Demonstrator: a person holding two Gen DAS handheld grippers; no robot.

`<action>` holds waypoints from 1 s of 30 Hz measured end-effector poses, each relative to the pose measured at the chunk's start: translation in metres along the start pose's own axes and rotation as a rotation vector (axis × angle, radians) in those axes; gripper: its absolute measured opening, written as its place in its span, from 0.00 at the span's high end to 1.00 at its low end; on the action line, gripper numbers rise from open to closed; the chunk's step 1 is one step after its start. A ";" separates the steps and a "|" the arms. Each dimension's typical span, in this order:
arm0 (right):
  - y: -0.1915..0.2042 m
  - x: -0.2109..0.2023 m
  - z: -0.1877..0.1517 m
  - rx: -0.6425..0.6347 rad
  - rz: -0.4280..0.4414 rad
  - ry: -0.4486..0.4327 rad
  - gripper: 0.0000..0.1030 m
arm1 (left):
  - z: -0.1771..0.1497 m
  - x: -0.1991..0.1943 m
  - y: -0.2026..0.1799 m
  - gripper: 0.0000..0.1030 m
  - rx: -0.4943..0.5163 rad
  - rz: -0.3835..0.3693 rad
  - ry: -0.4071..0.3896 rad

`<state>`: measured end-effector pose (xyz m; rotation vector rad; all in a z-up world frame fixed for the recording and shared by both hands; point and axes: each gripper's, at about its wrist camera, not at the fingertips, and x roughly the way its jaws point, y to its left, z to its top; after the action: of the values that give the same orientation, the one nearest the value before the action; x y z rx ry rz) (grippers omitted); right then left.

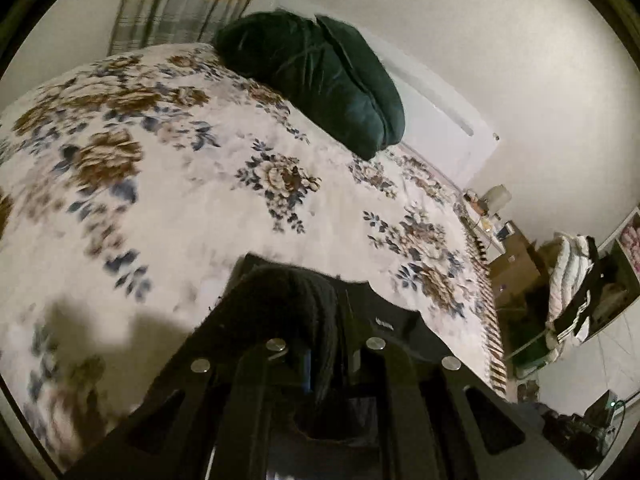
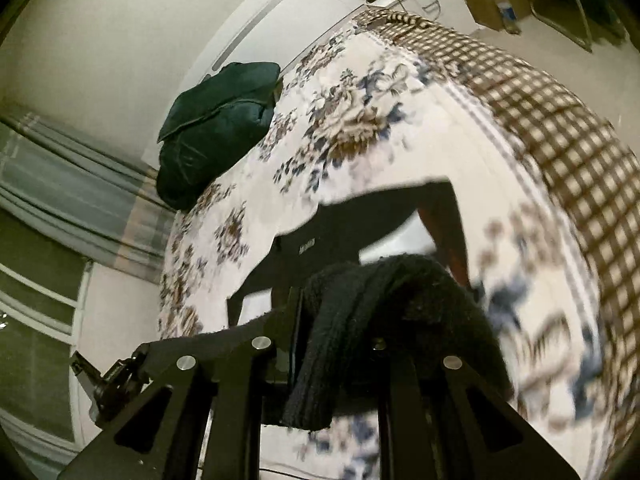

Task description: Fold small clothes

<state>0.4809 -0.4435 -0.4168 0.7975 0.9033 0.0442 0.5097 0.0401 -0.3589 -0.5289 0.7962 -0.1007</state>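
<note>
Both tools, left tool [image 1: 320,292] and right tool [image 2: 360,292], grasp the black garment [image 2: 384,288] above the bed [image 1: 200,184]; I judge folding has barely begun.

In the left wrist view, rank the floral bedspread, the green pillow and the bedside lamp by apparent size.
1. Floral bedspread
2. Green pillow
3. Bedside lamp, which stands far from the camera, so its true size is unsure.
</note>
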 end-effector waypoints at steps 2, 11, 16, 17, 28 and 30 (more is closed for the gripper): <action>0.002 0.034 0.028 0.001 -0.027 0.007 0.85 | 0.016 0.041 0.000 0.93 0.007 0.018 0.039; -0.037 0.182 0.097 0.129 -0.150 0.128 0.84 | 0.030 0.195 0.030 0.89 -0.038 0.146 0.300; -0.066 0.217 0.115 0.231 -0.115 0.135 0.38 | 0.021 0.222 0.048 0.81 -0.110 0.148 0.390; -0.069 0.217 0.118 0.237 -0.109 0.118 0.22 | 0.021 0.223 0.048 0.80 -0.115 0.143 0.390; -0.031 0.164 0.109 0.019 -0.168 0.045 0.16 | 0.050 0.188 0.042 0.34 -0.150 0.051 0.277; -0.028 0.154 0.098 -0.017 -0.190 0.042 0.16 | 0.063 0.191 0.039 0.34 -0.137 0.059 0.258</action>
<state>0.6409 -0.4681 -0.5051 0.6943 1.0136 -0.0982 0.6833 0.0466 -0.4665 -0.6291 1.0759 -0.0603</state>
